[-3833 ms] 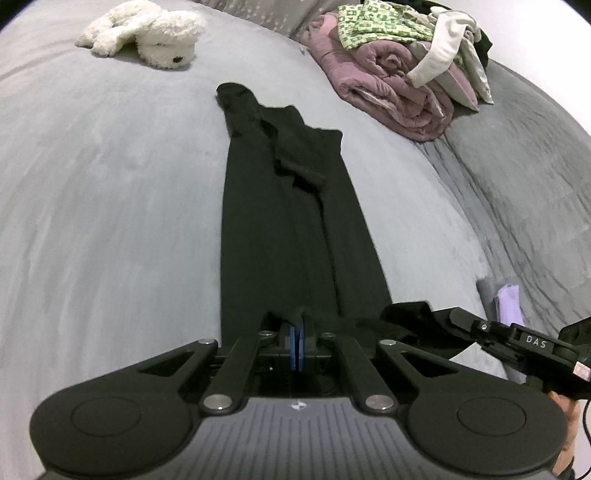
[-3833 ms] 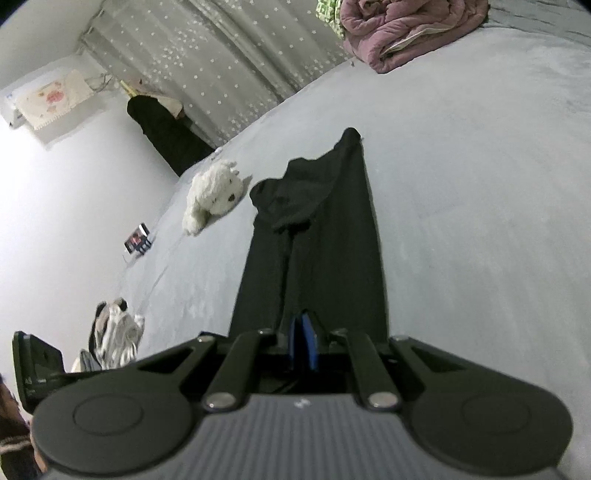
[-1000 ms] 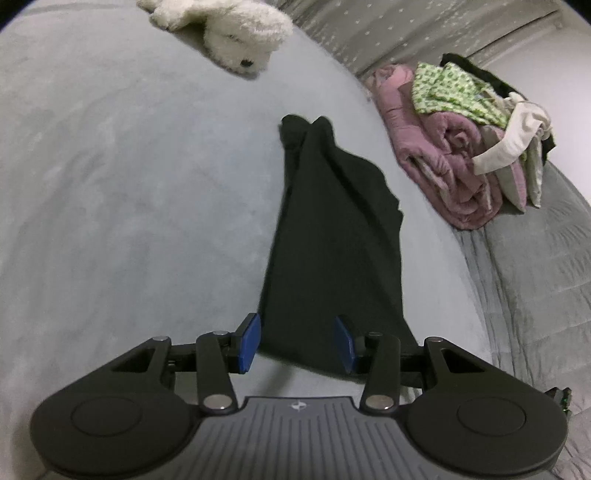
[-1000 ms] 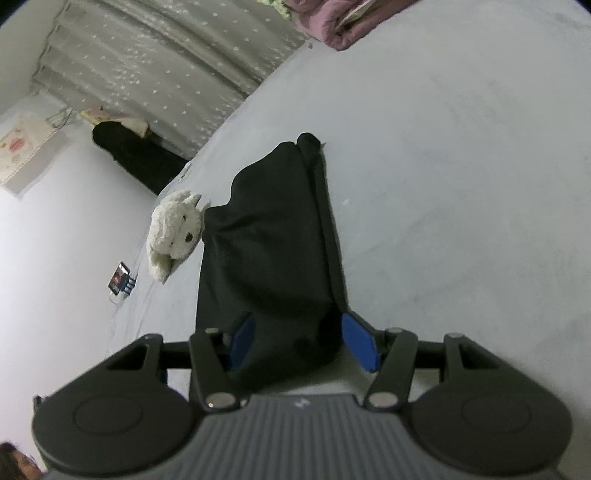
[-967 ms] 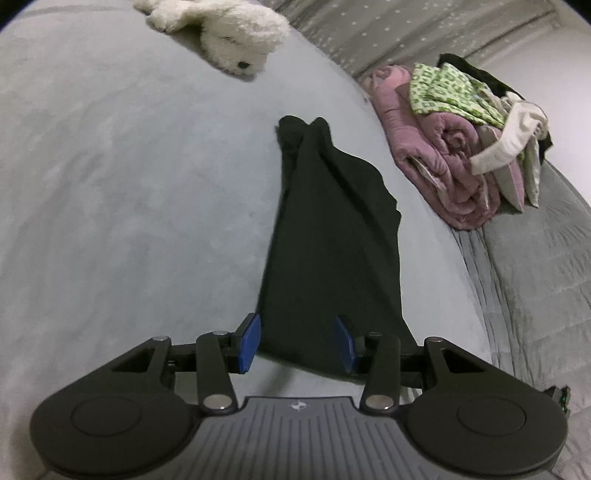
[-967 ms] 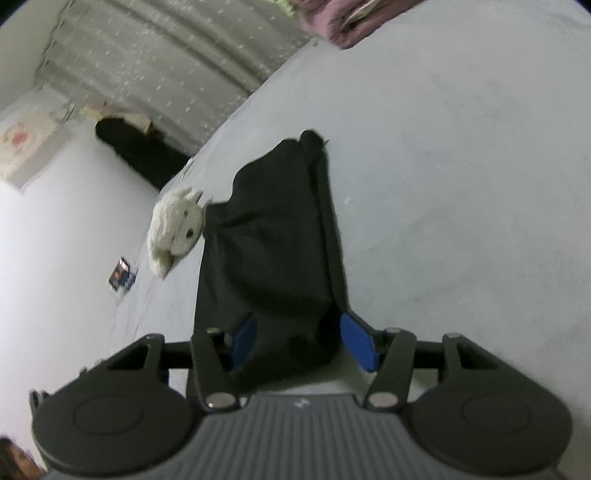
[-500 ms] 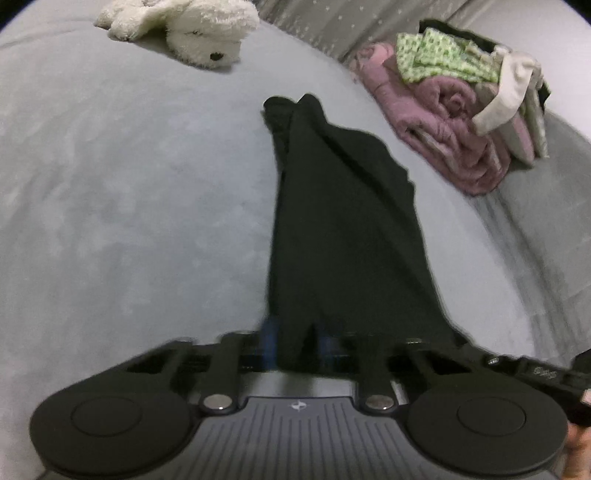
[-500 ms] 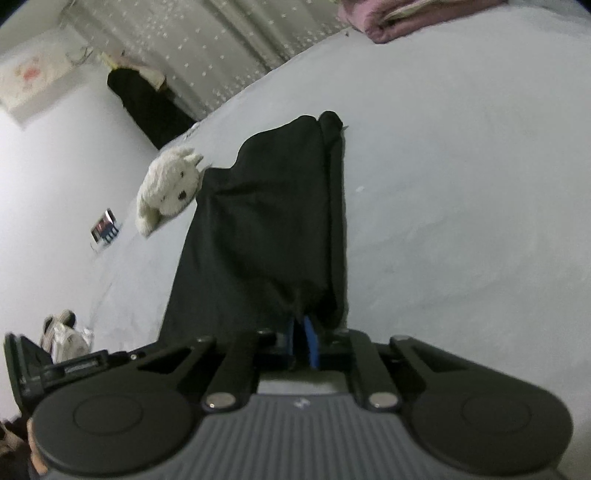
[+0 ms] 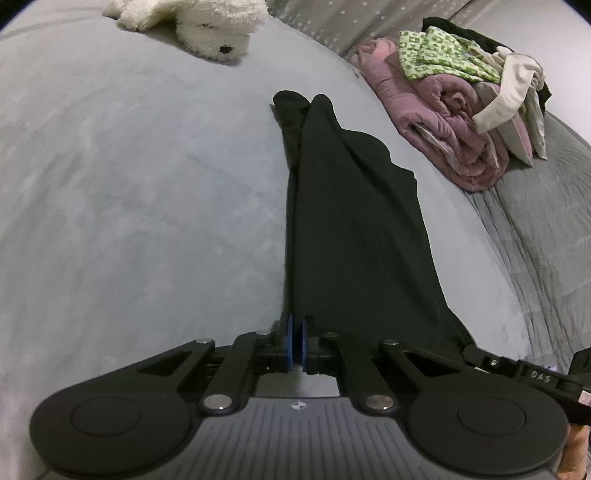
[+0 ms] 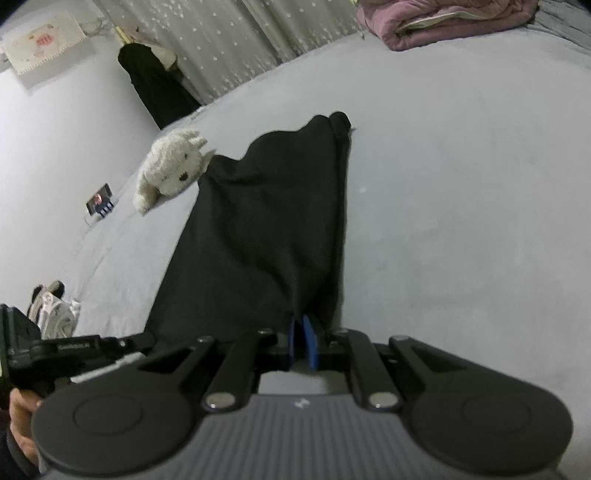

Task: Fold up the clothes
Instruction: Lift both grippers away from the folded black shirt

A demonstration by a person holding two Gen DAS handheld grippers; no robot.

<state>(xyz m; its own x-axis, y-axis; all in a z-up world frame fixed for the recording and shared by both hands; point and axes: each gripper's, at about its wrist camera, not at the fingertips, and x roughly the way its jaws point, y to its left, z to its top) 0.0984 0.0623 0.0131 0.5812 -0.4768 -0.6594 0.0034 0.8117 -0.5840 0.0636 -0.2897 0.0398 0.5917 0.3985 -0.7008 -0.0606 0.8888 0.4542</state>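
Since a second ago we have closed both sets of blue-padded fingers, which then stood apart over the hem. Our left gripper now pinches the near left corner of the long black folded garment, and our right gripper pinches its near right corner. The garment lies on the grey bed, running away toward 12 o'clock. Its left edge is straight; its right edge slants out toward 4 o'clock. Open bed spreads wide at 9 o'clock. The white plush dog sits at 11 o'clock, well apart. The pile of mauve quilt and clothes crowds 1 o'clock, near the garment's far edge.
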